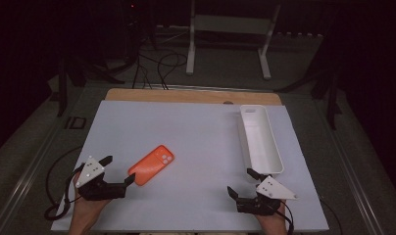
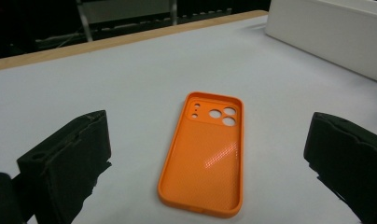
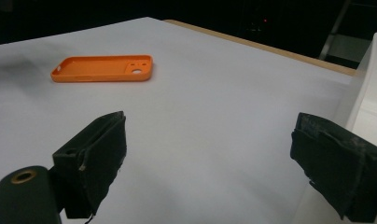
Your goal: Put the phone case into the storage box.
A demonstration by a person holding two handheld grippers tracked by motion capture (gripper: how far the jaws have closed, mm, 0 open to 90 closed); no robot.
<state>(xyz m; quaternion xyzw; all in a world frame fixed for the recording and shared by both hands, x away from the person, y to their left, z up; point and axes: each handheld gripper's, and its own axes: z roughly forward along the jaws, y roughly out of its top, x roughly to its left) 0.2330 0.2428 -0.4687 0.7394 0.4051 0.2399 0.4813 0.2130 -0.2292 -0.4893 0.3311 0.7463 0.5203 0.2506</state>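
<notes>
— High view first: where does the flat orange plastic phone case (image 1: 152, 165) lie?

— On the white tabletop (image 1: 196, 137), left of the middle, inner side up, its camera cut-outs at the far end. It lies slantwise, and nothing holds it.

— And the left tongs (image 1: 118, 170)?

— They sit at the near left corner in the person's left hand (image 1: 88, 208), pointing at the case. The jaws stand wide apart, with the case's near end just beyond the tips. In the left gripper view the case (image 2: 205, 154) lies between the two black jaws and a little ahead, and neither pad touches it.

— What about the right tongs (image 1: 240, 182)?

— At the near right, held in the right hand (image 1: 274, 220), jaws spread wide too, with nothing between them. The right gripper view has bare tabletop between the jaws and the case (image 3: 102, 69) well apart, far off to the upper left.

— Anything else on the tabletop?

— A long white rectangular plastic tray (image 1: 273, 147) along the right side, its near end just beyond the right tongs. It looks empty inside.
</notes>
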